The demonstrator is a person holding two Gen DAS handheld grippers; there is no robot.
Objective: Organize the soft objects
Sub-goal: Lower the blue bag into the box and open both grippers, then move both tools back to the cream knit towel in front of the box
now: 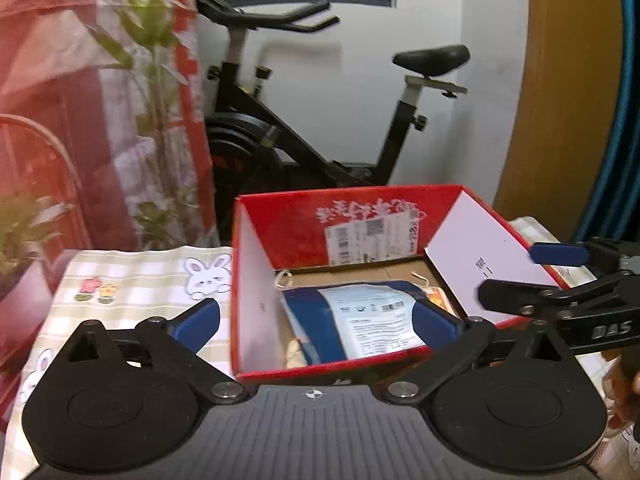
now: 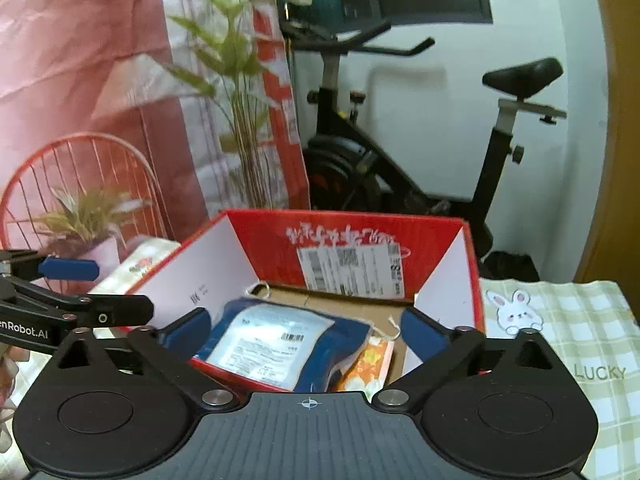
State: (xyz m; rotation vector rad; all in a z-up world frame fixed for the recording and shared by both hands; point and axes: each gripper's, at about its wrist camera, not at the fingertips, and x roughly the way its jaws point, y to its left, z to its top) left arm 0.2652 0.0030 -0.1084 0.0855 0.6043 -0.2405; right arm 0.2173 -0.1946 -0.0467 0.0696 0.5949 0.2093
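The left gripper [image 1: 316, 316] has black arms, blue pads and silver screws, above a grey ribbed plate bearing a small crosshair mark at 12 o'clock. The right gripper [image 2: 306, 330] looks the same; white lettering marks its arm.

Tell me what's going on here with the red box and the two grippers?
A person holds a gripper in each hand in front of an open red box on a checked tablecloth. A blue soft package with a white label lies inside the box, an orange packet beside it. The left gripper and right gripper both stand open and hold nothing.
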